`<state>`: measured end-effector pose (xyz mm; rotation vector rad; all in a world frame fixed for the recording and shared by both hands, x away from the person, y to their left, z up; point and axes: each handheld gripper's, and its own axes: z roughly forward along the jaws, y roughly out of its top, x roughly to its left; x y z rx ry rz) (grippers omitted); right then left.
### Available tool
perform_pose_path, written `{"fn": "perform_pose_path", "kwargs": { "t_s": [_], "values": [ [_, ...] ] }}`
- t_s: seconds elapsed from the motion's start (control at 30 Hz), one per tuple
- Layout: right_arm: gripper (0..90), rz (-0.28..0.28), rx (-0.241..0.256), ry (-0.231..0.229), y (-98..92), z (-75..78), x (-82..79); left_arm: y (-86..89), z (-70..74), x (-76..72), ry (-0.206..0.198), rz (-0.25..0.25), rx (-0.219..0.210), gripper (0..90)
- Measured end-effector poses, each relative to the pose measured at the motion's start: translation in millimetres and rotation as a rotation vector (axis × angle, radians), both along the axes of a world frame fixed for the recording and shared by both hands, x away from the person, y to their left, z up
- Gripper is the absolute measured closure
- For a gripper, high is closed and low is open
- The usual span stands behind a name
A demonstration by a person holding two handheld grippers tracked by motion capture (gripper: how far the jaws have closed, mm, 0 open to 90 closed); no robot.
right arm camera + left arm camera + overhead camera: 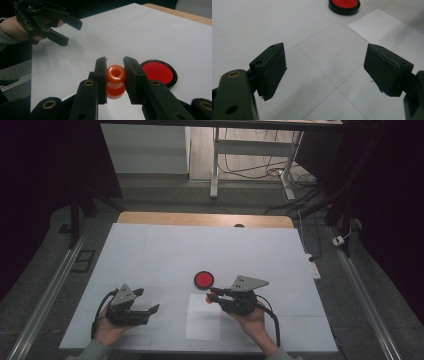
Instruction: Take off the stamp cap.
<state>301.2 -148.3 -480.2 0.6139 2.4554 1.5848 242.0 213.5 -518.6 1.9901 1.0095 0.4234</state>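
My right gripper (pixel 115 72) is shut on a small orange spool-shaped piece (pixel 116 81), holding it upright just above the white table; from above that gripper (pixel 214 295) sits beside a round red disc with a black rim (pixel 204 279). The same disc (pixel 158 72) lies just right of my right jaws. My left gripper (pixel 147 301) rests low at the front left, open, with nothing between its jaws. Its own view shows the left gripper (pixel 324 70) spread wide over bare table, with the red disc (pixel 344 5) far ahead.
A white sheet of paper (pixel 204 323) lies flat near the front edge, between the two hands. The white table cover (pixel 200 250) ends at a wooden strip (pixel 205 218) at the back. Metal rails run along both sides on the floor.
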Motion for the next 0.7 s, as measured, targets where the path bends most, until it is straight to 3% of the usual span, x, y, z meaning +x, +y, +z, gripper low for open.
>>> {"fn": "perform_pose_path", "kwargs": {
  "t_s": [0.2, 0.7],
  "values": [
    [72.1, -0.005, 0.004, -0.003, -0.7, 0.6, 0.1, -1.6, 7.9, 0.5, -0.029, -0.002, -0.008, 18.2],
    [72.1, -0.001, 0.014, -0.007, 2.4, 0.3, -2.6, -27.0, 20.0, 6.3, -0.036, -0.089, 0.000, 18.4]
  ]
}}
